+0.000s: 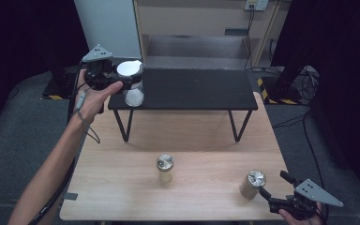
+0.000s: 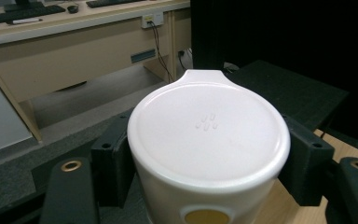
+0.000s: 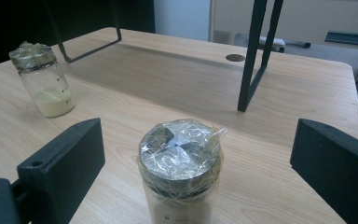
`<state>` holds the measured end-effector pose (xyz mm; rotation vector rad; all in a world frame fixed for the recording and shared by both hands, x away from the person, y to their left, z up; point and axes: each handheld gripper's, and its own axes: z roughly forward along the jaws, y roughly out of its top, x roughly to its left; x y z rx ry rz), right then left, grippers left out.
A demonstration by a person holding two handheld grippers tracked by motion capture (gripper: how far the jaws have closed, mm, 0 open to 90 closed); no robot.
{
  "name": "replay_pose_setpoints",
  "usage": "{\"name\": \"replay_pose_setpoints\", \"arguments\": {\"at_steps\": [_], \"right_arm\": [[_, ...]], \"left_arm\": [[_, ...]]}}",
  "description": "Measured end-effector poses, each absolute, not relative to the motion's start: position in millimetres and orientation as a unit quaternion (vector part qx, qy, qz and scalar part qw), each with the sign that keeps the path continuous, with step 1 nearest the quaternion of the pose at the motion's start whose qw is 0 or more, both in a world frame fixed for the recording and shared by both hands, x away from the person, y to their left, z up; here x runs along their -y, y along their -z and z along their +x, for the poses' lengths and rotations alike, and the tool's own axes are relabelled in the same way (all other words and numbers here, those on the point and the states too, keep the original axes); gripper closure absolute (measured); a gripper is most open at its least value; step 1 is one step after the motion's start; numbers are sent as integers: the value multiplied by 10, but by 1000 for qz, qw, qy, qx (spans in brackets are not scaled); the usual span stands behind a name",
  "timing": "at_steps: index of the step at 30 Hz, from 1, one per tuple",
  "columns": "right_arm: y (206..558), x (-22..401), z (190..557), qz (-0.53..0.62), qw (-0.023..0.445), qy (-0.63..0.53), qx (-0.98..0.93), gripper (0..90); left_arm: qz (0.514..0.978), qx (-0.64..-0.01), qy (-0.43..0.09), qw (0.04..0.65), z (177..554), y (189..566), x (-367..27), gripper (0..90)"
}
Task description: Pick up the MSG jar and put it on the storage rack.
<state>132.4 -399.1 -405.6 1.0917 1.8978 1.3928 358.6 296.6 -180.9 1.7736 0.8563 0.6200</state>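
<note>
Your left tool [image 1: 130,80] is clamping the white lidded cup [image 2: 208,140] just under its rim, upper left of the frame, over the black shelf's [image 1: 192,89] corner; it is looking light, smooth and slippery, so grip gently; your right tool [image 1: 274,187], lower right, is gaping around the foil-topped jar [image 3: 180,172].

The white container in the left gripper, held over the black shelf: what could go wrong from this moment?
1. The left gripper clamps the white container just under its lid, over the left end of the black shelf; set down so near the edge, it might tip off.
2. The right gripper stands open around the foil-wrapped jar; the crinkled wrap may slip once squeezed.
3. A careless sweep could knock over the other jar.
</note>
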Motion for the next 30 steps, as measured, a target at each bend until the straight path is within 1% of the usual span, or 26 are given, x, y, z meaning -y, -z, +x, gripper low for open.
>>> {"name": "replay_pose_setpoints", "arguments": {"at_steps": [16,30], "right_arm": [[4059,4002,1324,403,269,-518,-705,39],[4065,4010,1326,402,268,-519,-705,41]], "left_arm": [[716,-396,-268,509,3899,1889,-2770,297],[706,-415,-277,502,4039,2062,-2709,297]]}}
